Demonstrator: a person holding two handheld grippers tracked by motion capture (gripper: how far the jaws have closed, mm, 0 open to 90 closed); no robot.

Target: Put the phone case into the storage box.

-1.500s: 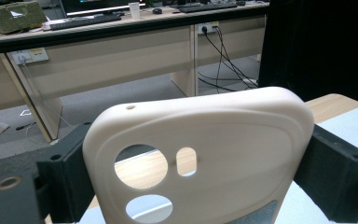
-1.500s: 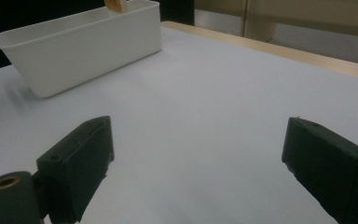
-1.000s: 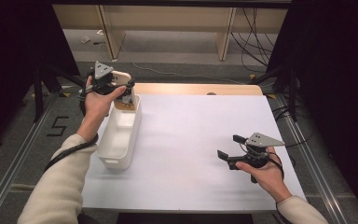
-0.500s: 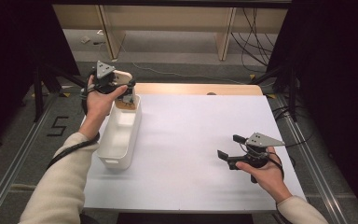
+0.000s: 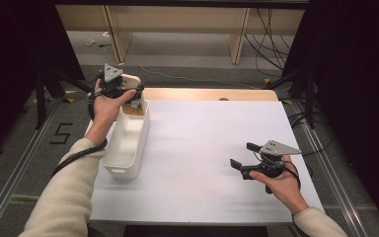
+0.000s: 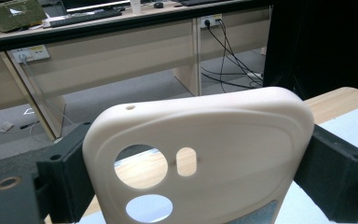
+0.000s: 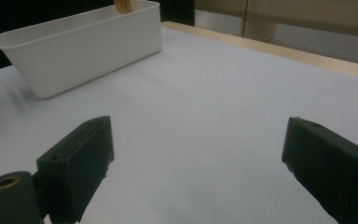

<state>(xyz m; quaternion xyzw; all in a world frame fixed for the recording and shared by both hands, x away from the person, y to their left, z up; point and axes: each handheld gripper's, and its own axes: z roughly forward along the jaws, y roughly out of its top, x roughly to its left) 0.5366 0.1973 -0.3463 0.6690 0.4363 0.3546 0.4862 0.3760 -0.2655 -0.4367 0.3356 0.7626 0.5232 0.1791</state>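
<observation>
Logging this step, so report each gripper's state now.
Left gripper: closed on the cream phone case, above the white bin.
Right gripper: open, holding nothing.

A cream phone case [image 6: 200, 154] with camera cut-outs stands upright, clamped above the white bin's [image 5: 126, 148] far end.

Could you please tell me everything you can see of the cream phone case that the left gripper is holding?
The phone case is a cream, matte shell that looks like soft plastic or silicone, with rounded corners. It has two round cutouts, a small oval slot between them and a tiny hole near its top edge. It stands upright, clamped at both sides between the black jaws of the left gripper, above the far end of the white bin.
</observation>
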